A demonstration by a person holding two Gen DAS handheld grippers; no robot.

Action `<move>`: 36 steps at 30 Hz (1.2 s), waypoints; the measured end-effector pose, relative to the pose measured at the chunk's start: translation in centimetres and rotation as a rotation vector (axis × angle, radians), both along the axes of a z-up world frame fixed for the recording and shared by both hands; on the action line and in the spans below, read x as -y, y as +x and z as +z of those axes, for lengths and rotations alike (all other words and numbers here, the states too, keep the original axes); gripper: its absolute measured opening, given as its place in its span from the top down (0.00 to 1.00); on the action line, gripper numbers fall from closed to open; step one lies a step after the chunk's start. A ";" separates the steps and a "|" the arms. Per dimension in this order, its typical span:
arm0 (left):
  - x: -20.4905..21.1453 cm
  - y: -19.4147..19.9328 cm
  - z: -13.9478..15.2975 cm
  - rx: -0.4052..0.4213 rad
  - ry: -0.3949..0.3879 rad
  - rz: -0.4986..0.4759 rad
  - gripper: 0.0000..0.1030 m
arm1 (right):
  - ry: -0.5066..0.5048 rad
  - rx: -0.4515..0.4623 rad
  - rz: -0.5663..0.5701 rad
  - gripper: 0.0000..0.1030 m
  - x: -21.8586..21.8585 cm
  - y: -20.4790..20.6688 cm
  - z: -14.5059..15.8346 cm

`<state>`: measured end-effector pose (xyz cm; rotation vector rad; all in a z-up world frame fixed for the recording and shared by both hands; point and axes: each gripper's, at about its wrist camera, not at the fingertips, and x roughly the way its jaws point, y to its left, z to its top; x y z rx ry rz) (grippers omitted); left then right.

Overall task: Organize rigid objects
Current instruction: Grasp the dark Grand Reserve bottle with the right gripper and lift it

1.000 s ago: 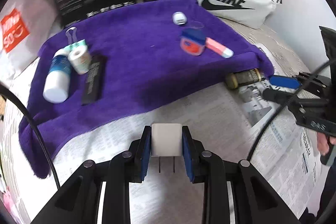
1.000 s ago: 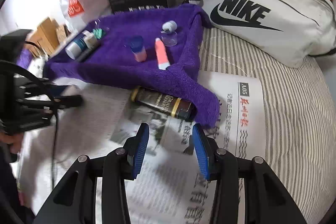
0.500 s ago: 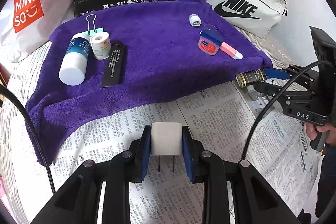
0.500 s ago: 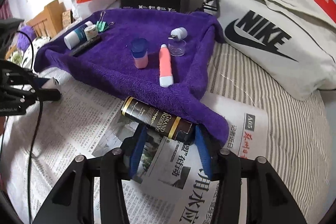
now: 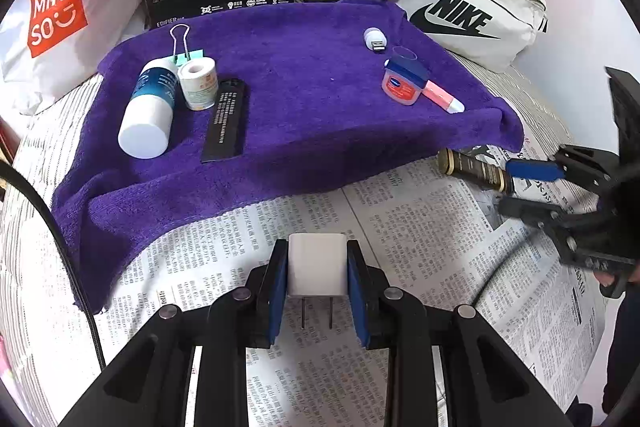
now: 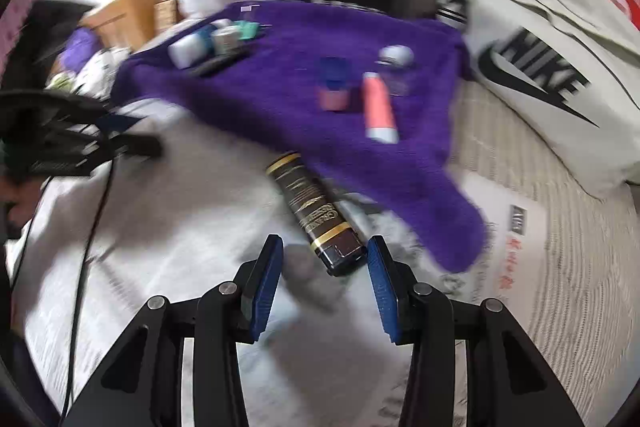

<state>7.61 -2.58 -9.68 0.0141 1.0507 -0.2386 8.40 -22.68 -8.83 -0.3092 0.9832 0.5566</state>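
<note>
L tongs (image 5: pixel 316 281) clamp white charger (image 5: pixel 317 269) | R tongs (image 6: pixel 324 281) part-open, just narrowing, straddle dark lighter (image 6: pixel 316 213), lying toward 11 o'clock on newspaper (image 6: pixel 200 227) | risk: off-centre closure; lighter skids under purple towel (image 6: pixel 304 99)

Left wrist view sharp, evenly lit; right wrist view motion-blurred; fisheye bending, dark corners both.

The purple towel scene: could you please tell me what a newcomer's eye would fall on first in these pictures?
The purple towel spread over newspaper dominates, with small items in two clusters on it: a white bottle on the left and a Vaseline jar on the right. In the foreground the left gripper is shut on a white plug adapter. At the towel's right edge, the right gripper straddles the end of a dark lighter, its pads not yet touching it.
</note>
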 end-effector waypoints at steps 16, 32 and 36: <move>-0.2 -0.1 0.0 -0.005 0.011 0.017 0.74 | -0.009 -0.010 -0.061 0.72 -1.4 1.4 -0.4; -0.4 -0.3 0.0 -0.005 0.012 0.026 0.74 | -0.035 -0.051 -0.059 0.71 -2.9 -0.2 -0.5; -0.5 -0.3 0.1 -0.003 0.009 0.029 0.74 | -0.045 -0.059 -0.046 0.77 -3.2 -0.3 -0.4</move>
